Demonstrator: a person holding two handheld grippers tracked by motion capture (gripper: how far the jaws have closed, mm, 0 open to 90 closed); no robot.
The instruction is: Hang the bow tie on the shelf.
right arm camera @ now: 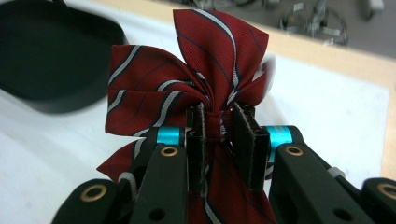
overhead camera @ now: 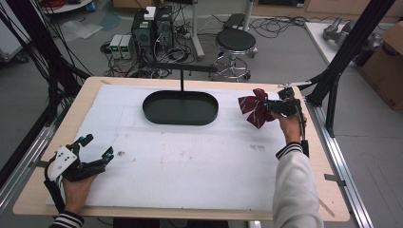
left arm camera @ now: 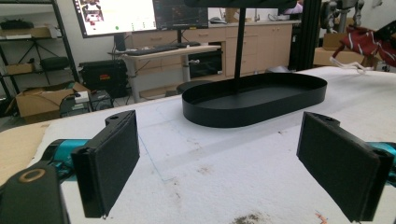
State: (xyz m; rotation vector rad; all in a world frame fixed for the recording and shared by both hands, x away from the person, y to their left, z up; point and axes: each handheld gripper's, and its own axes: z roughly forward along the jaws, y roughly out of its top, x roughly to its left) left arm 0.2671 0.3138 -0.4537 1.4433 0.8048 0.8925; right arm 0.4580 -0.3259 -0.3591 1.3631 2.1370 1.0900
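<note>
A: Quick risk check, near side first. Left gripper [overhead camera: 97, 148] sits at the near left corner of the surface [overhead camera: 190, 166], jaws spread wide, nothing between them. No trouble there unless it swings in and bumps smth.

B: Agreed, it's well apart from everything. Right gripper [overhead camera: 272, 107]?

A: Far right, clenched on the knot of the red striped bow tie [overhead camera: 254, 108]. In the right gripper view the pads [right arm camera: 245, 144] pinch only the narrow centre band of the bow tie [right arm camera: 187, 88], and the loops fan out loose above and below.

B: So the hold is small vs the cloth. Silky fabric, I'd guess it could slide out if the hand jerks or tilts fast.

A: Yep, main worry imo. Second: the tails hang under the jaws, and they could drag or snag on the way over.

B: On the way to where, the black oval tray [overhead camera: 180, 108]?

A: Prob. It's just left of the tie, centre back, w/ a thin post [overhead camera: 182, 80] rising behind it and a crossbar on top. A low pass could catch the loops on the tray rim; a high one might brush the bar.

B: And a release too early drops the tie on the white surface, short of the tray.
</note>
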